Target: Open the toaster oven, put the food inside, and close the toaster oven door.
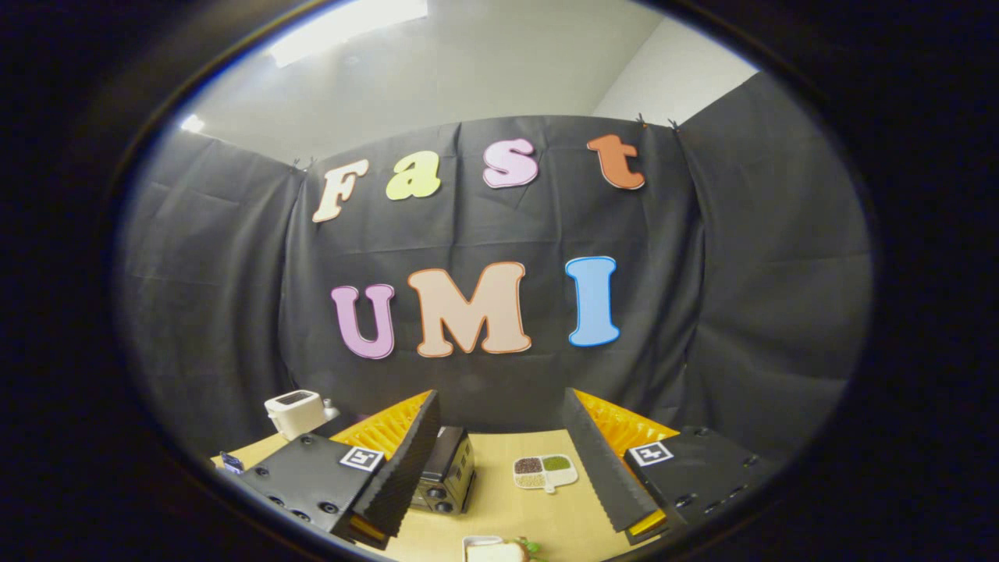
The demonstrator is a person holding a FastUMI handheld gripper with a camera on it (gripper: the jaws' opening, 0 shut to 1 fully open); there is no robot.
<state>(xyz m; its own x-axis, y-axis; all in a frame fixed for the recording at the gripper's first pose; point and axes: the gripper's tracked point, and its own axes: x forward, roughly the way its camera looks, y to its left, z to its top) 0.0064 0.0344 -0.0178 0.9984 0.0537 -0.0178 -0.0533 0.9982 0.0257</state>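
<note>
Gripper (499, 468) fingers spread wide, holding nothing, above the table (507, 507), toaster oven (449, 472) by the left finger

We see a bright light panel (351, 31) shining up on the ceiling, and it glares so white that it has no detail. The wooden table (515, 507) looks warm and well lit, but the dark cloth wall (234, 312) soaks up light and stays dim, with soft folds. Everything bends round near the edges and gets a bit blurry there, while the middle looks sharp, and the gripper (499, 460) with its fingers spread apart looks clear.
</note>
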